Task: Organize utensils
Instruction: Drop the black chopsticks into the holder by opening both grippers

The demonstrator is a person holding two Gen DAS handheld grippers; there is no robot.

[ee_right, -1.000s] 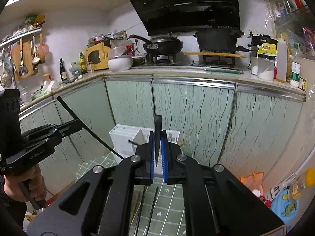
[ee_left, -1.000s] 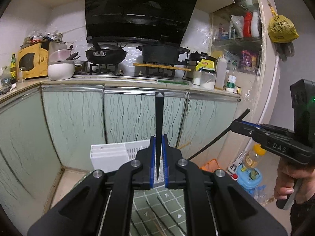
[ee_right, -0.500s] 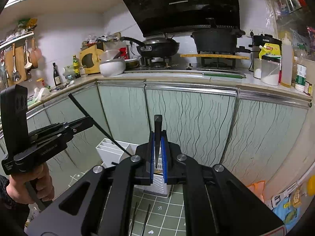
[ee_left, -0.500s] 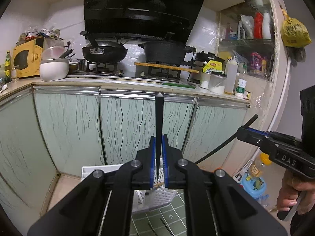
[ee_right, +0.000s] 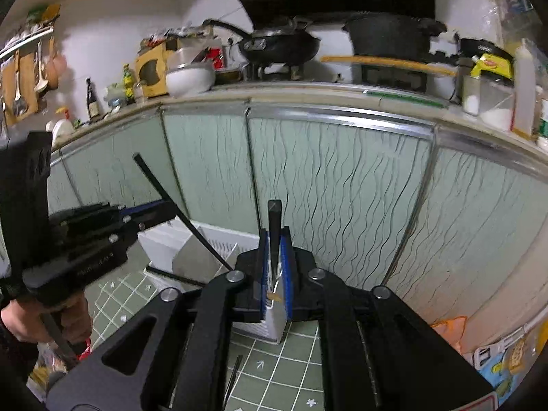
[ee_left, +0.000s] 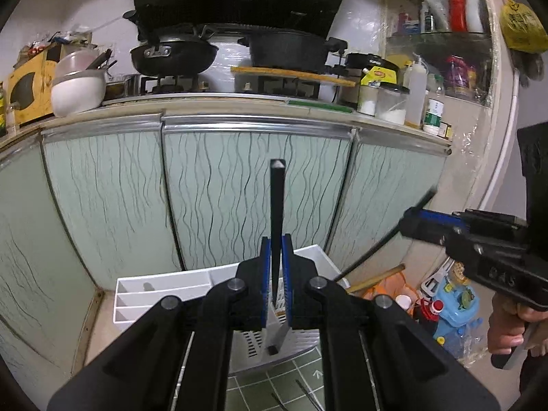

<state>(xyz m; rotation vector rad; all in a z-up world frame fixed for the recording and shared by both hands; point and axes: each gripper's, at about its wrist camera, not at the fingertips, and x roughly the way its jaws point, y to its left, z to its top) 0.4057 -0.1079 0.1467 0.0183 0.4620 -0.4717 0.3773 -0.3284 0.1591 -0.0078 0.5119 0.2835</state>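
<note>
Green-tiled floor (ee_left: 274,387), wavy-patterned cabinets (ee_left: 253,191)

Your two fisheye views are dim and greenish, lit softly from above, so you get no hard shadows. The white tiled wall (ee_left: 226,54) behind the stove glares a little. Straight lines bow strongly: the steel-edged counter rim (ee_right: 342,111) arches, and black vignette fills your corners. The right wrist view is smeared with motion blur; the left wrist view is sharper.
</note>
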